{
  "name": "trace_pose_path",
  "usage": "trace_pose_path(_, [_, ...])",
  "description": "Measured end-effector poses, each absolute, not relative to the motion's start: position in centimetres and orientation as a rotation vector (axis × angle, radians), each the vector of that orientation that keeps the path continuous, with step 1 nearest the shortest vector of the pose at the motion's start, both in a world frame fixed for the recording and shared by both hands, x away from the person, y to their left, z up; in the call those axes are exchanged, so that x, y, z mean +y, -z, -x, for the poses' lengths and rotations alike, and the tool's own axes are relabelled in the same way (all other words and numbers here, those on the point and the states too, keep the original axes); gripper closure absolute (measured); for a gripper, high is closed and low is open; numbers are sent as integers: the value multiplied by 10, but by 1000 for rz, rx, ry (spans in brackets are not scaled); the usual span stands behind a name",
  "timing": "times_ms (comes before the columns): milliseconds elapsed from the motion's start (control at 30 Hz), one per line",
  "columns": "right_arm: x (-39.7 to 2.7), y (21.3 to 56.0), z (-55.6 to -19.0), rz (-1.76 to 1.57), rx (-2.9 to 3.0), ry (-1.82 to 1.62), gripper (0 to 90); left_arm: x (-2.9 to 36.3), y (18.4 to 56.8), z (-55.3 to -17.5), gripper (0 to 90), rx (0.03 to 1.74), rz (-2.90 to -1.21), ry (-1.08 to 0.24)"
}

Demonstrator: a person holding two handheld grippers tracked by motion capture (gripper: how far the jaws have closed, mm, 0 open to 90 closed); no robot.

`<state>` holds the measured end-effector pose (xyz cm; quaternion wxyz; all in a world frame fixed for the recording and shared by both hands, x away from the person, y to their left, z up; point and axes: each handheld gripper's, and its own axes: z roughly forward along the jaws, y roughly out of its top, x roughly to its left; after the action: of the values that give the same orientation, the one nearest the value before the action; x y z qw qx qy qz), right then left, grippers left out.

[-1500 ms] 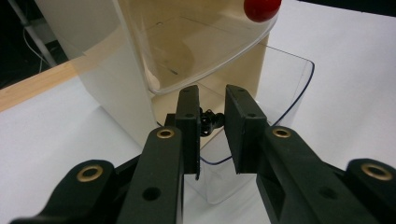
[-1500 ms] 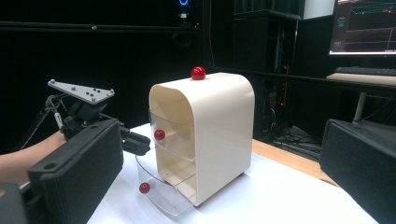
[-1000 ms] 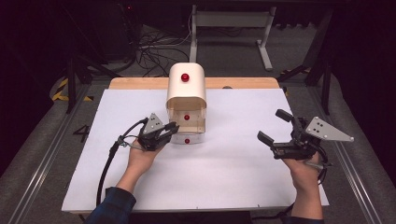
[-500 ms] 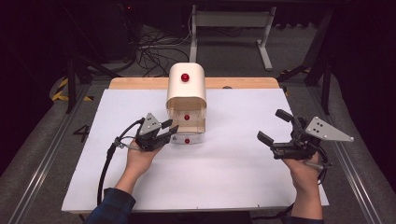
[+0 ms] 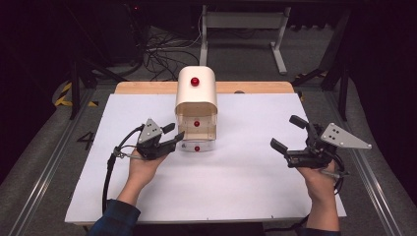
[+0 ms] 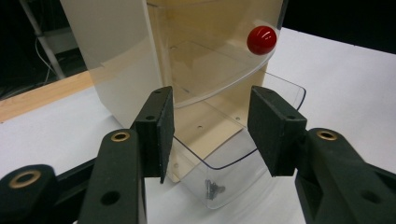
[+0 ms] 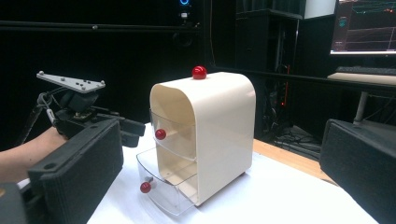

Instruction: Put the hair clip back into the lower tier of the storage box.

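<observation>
A cream cabinet stands mid-table with a red knob on top and two clear drawers. The upper drawer with its red knob is pushed in. The lower drawer is pulled out, and a small dark item lies inside it. My left gripper hovers at the lower drawer's left front corner; its jaws have just been opening and grip nothing, with the drawer's corner showing beyond the gap. My right gripper rests open at the table's right, facing the cabinet.
A white sheet covers the table, with a wooden strip along its far edge. Metal rails run down both sides. Cables and a stand's legs lie on the floor beyond.
The left gripper's jaws were together a second ago and now stand apart beside the lower drawer. The hand has barely shifted. The right gripper has not moved.
</observation>
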<state>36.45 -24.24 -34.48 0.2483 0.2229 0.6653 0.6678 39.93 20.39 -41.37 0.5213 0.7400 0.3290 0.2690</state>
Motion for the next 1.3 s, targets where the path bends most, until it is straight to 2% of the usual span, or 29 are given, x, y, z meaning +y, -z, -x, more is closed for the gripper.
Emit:
trace_pose_path(567, [-240,345,-366,-606,1818,-1819,2,212,409,-391,381,797,-1736,-664])
trace_pose_path(1300, [-239,347,-367,-606,1825,-1826,1,221,399,-379,286,787,-1683,-678])
